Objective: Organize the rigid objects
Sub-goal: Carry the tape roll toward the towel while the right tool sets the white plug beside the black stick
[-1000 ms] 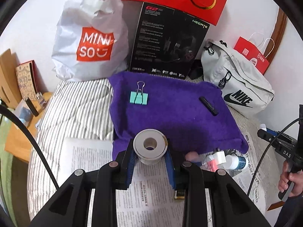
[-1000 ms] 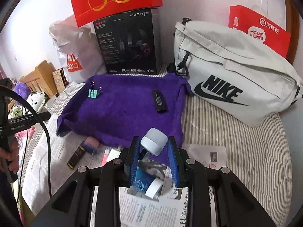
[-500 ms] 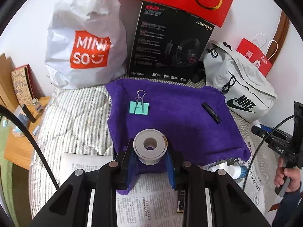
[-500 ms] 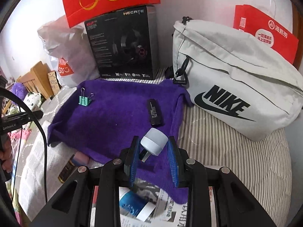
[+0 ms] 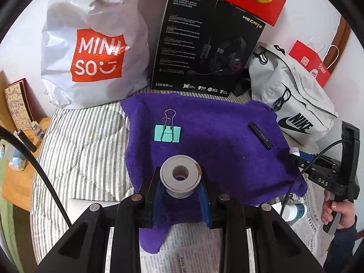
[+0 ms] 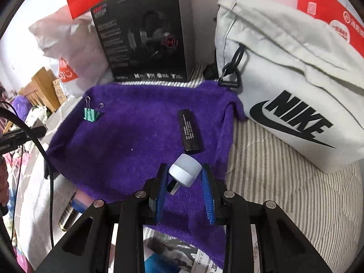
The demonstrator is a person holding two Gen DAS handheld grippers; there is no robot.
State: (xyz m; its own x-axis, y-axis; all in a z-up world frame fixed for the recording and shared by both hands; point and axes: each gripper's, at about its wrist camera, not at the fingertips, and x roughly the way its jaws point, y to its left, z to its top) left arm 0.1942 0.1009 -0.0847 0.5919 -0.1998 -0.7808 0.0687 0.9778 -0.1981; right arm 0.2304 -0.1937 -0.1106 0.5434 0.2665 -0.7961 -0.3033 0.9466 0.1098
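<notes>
L gripper [image 5: 180, 190] fingers clamped on tape roll [image 5: 180, 174], lower centre of frame, over near edge of purple towel [image 5: 227, 141]. R gripper [image 6: 185, 191] fingers closed on small white USB lamp [image 6: 185, 170], lower centre, over towel, just below black stick [image 6: 190, 130]. Green binder clip [image 5: 167, 133] on towel, centre-left in L view. Towel lies on striped bed [image 5: 86, 141].

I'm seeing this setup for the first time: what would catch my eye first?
The purple towel spread over the striped bedding, carrying a mint binder clip and a black stick. Over its near edge, the left gripper clamps a tape roll and the right gripper a small white-capped plug.
</notes>
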